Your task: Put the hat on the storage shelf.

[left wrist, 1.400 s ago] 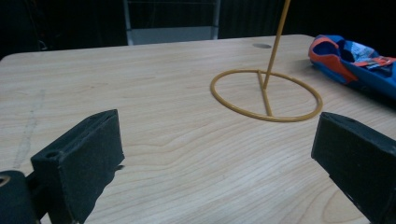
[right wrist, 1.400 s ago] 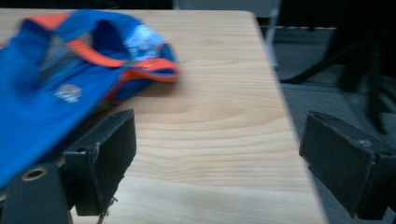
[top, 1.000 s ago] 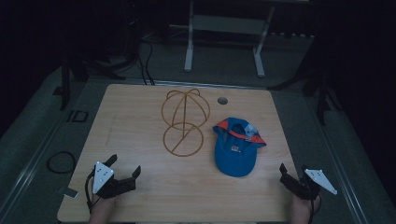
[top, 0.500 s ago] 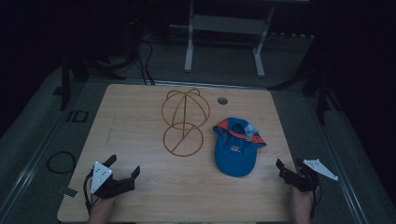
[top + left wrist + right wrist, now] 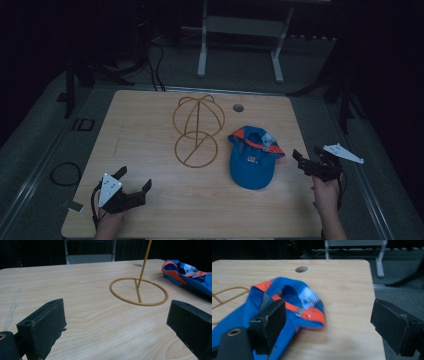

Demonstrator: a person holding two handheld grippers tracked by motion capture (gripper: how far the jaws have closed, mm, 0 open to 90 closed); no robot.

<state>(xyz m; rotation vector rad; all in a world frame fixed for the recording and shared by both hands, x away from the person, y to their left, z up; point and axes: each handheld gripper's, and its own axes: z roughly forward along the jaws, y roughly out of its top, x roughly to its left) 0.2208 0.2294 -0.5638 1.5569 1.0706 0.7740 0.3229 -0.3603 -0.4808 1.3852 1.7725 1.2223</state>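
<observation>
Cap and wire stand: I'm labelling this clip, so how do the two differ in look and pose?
The cap is soft blue fabric with orange trim, lying flat and open side up; the wire stand is a bare yellowish frame, standing upright on a ring base. The cap is solid, the stand see-through. Both rest apart on the wooden table, neither held.

High view was dim overall; the light wooden table (image 5: 150, 125) was the only lit area, floor w/ surroundings nearly black toward 12, 3 and 9 o'clock. Light seemed to fall from above, shadows soft & faint. No glare. Left gripper view was sharp, evenly lit. Right gripper view was blurry: the blue and orange fabric cap (image 5: 287, 307) was smeared, edges soft.
</observation>
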